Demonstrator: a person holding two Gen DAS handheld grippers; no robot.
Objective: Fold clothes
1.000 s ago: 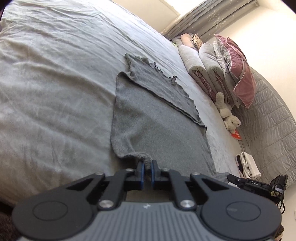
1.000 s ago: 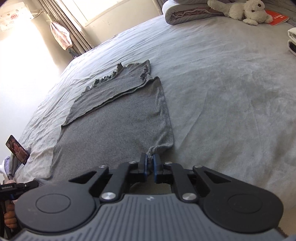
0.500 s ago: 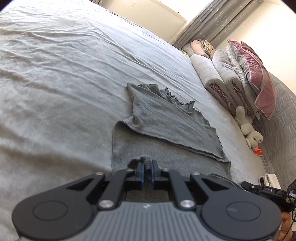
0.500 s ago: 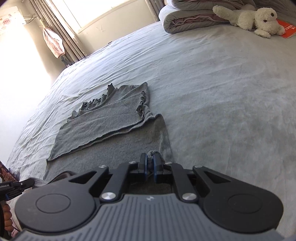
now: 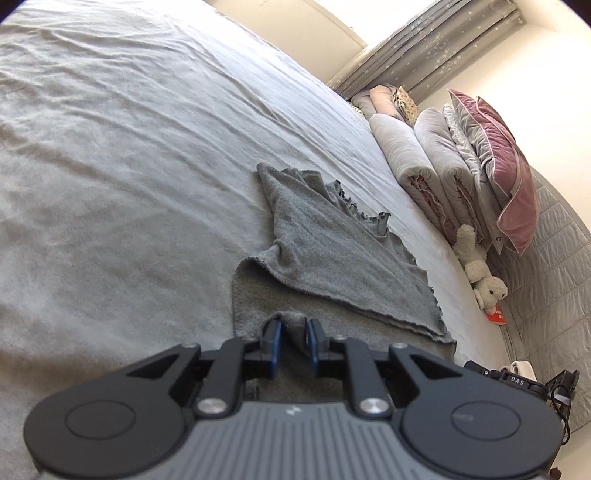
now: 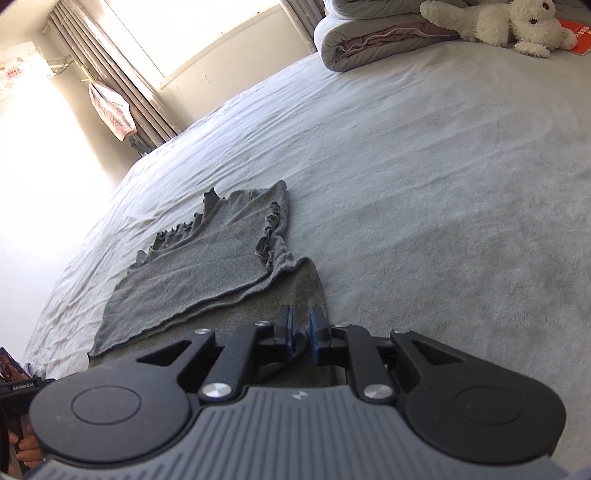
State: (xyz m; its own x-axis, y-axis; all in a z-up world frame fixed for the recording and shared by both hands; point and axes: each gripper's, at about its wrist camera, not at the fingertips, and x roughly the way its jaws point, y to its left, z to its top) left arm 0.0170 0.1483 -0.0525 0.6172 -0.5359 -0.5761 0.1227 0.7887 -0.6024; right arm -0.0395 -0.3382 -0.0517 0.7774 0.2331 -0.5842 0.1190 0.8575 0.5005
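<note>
Both corners of the gray garment [image 5: 332, 254], lying part-folded on the bed [image 5: 110, 147], sat between parting jaws: your left gripper [image 5: 293, 341] and right gripper [image 6: 300, 334] were releasing. Next, you needed to back clear without dragging cloth.

I saw a matt, nubbly grey knit garment [image 5: 332, 251] on a soft, wrinkled cloth bed [image 5: 129, 155]; my left gripper [image 5: 293, 341] looked matt black plastic, with fluffy plush toy [image 6: 495, 22] beyond.

Grey bedsheet [image 5: 129, 166] spread wide; rolled quilts [image 5: 424, 166], pink pillow [image 5: 506, 173] stacked by headboard; white plush dog [image 6: 509, 22] beside red booklet [image 6: 578, 31]; curtained window [image 6: 177, 40].
</note>
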